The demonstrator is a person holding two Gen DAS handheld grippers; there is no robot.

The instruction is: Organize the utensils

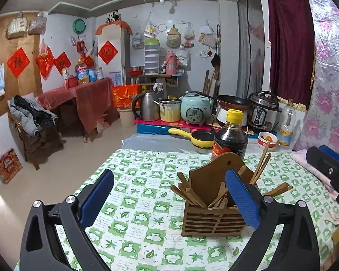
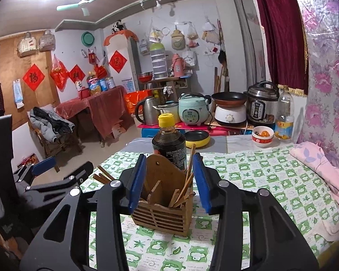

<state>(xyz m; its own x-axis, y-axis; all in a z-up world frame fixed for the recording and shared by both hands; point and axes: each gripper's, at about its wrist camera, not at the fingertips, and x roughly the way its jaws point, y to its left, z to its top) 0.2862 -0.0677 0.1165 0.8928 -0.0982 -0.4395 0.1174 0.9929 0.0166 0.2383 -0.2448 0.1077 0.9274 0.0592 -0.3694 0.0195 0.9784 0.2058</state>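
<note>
The wooden chopstick holder [image 2: 163, 205] stands upright on the green-checked tablecloth [image 2: 271, 180], loaded with chopsticks [image 2: 180, 194] that are light, stiff and apt to scatter. The right gripper [image 2: 171, 180] straddles the holder with fingers spread, apparently not touching, while the left gripper [image 1: 169, 201] hangs wide open and empty. Grip the slatted base low to limit tipping.
</note>
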